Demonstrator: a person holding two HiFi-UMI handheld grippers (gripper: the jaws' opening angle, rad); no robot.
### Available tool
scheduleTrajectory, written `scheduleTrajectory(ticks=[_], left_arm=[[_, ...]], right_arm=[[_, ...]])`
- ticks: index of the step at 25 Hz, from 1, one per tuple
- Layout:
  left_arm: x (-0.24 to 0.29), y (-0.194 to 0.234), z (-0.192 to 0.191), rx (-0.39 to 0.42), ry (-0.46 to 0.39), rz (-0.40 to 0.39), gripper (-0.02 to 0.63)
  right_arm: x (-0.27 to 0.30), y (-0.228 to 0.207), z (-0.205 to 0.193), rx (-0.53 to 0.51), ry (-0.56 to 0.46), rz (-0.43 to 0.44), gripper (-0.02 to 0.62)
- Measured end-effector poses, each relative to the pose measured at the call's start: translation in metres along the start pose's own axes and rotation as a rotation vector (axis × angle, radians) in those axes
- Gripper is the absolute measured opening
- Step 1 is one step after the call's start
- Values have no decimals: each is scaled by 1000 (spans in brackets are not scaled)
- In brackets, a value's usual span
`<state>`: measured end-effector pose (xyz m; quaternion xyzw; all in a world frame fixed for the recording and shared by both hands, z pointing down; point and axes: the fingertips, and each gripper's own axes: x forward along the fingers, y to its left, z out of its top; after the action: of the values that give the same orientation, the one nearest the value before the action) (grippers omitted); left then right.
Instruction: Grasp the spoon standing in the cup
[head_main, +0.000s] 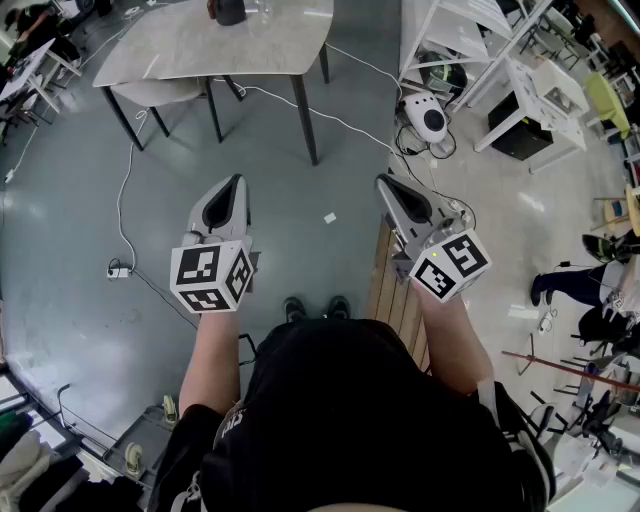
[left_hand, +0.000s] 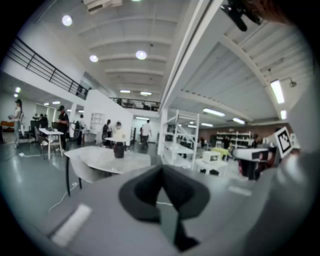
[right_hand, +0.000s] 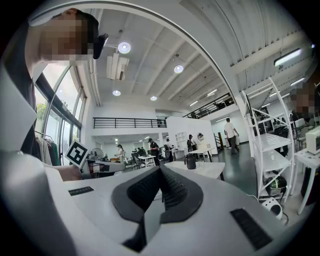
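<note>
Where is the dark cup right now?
The cup stands on the grey table at the head view's top edge, left of centre; the left gripper view shows it there too, left of the white shelves.

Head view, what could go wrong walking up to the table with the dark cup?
A white cable trails across the floor before the table; it could trip the person. Both the left claw and right claw are shut, so reaching in unopened may knock the dark cup over.
</note>
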<state>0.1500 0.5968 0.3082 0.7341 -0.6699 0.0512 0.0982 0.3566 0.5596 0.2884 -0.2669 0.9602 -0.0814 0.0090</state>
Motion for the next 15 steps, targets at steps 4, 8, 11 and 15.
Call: scheduleTrajectory(ticks=[4,8,11,15], left_arm=[[-2,-7,-1,2,4,-1,8],[-4,-12,-2,1,6,-2,8],[-3,-19,-4,-5,7,-2,8],[-2,-32,-6,-13,5,0,8]], right_arm=[[-8,-2,1,-2,0,-4,-9],[-16,-2,3,-5,-2,-6,-10],[-26,-9,4,-5,-6,-15,-11],[-47,-26,4,-13,5,-59,-9]])
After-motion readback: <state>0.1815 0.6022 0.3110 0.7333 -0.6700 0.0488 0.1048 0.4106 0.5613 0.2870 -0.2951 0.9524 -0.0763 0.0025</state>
